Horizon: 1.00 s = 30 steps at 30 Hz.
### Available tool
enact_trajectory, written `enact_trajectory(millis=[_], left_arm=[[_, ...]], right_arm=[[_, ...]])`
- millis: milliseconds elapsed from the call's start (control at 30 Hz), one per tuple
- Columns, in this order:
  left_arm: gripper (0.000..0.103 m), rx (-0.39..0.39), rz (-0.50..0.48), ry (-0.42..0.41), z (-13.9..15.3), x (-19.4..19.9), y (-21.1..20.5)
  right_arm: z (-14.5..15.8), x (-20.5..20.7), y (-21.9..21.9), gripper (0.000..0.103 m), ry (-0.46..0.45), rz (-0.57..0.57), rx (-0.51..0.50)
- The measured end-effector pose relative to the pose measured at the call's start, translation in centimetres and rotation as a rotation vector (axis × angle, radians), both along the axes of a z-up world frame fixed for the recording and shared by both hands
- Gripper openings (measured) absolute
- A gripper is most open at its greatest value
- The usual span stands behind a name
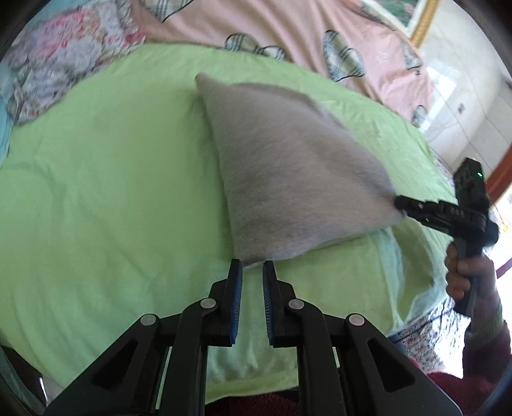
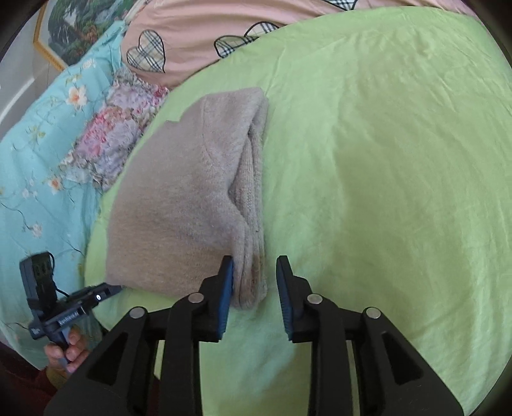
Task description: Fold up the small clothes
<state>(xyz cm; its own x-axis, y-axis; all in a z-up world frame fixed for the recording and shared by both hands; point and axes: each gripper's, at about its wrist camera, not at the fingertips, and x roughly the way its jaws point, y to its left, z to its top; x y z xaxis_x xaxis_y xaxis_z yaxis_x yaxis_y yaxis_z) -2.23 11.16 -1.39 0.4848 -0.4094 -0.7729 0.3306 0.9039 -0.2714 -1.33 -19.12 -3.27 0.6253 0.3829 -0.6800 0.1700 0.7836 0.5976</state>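
Note:
A folded beige fuzzy knit garment [image 1: 288,166] lies on the light green sheet [image 1: 112,192]. My left gripper [image 1: 252,268] is open with a narrow gap, its tips at the garment's near corner, holding nothing. In the right wrist view the garment [image 2: 185,198] shows its folded ribbed edge on the right side. My right gripper [image 2: 254,265] is open, its jaws on either side of that folded edge's near corner, the left pad [image 2: 226,281] touching it. The right gripper also shows in the left wrist view [image 1: 400,204], at the garment's right corner.
A pink quilt with plaid hearts [image 2: 192,28] lies behind the green sheet. A floral cloth [image 2: 108,140] and a turquoise flowered cover [image 2: 38,153] lie left of the garment. A framed picture [image 2: 73,28] hangs at the back. The left gripper [image 2: 105,291] shows at the garment's left corner.

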Motion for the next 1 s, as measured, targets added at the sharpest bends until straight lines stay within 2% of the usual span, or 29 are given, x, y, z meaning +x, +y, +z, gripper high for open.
enact_trajectory(millis=[133,267,433,500,533,600,667,800,933,1000], left_arm=[[0.013,-0.032,-0.029,-0.063,2.2,0.8,-0.4],[0.014,-0.083,-0.04,-0.077,2.8,2.9,-1.9],[0.015,-0.104,-0.066,-0.06,2.4,4.7,-3.6],[0.015,-0.105,-0.075,-0.056,2.4,4.9,-4.1],[0.016,-0.103,-0.082,-0.059,2.6,5.1,-4.4],[0.021,-0.096,-0.092,-0.066,2.7,5.2,-4.7],[0.024,-0.091,-0.092,-0.066,2.7,5.4,-4.9],[0.024,-0.085,-0.089,-0.071,2.9,5.4,-4.6],[0.024,-0.096,-0.086,-0.081,3.0,5.0,-4.1],[0.024,-0.101,-0.098,-0.078,2.8,5.0,-4.3]], right_arm=[[1.9,1.0,-1.3,0.042,-0.074,-0.048,0.037],[2.3,5.2,-1.4,0.043,-0.108,-0.042,0.077],[-0.1,9.7,-0.9,0.042,-0.025,-0.008,0.139],[-0.1,10.6,-0.4,0.013,-0.029,0.031,0.138],[0.4,10.8,-0.3,0.011,-0.036,0.036,0.105],[1.6,10.9,-0.6,0.009,-0.07,0.022,0.03],[1.7,11.3,-0.8,0.007,-0.065,0.009,-0.035],[-0.4,11.6,-0.8,0.009,-0.002,0.008,-0.022],[3.2,8.7,-0.6,0.01,-0.089,-0.088,-0.078],[5.1,7.2,0.9,0.01,-0.167,-0.037,-0.068]])
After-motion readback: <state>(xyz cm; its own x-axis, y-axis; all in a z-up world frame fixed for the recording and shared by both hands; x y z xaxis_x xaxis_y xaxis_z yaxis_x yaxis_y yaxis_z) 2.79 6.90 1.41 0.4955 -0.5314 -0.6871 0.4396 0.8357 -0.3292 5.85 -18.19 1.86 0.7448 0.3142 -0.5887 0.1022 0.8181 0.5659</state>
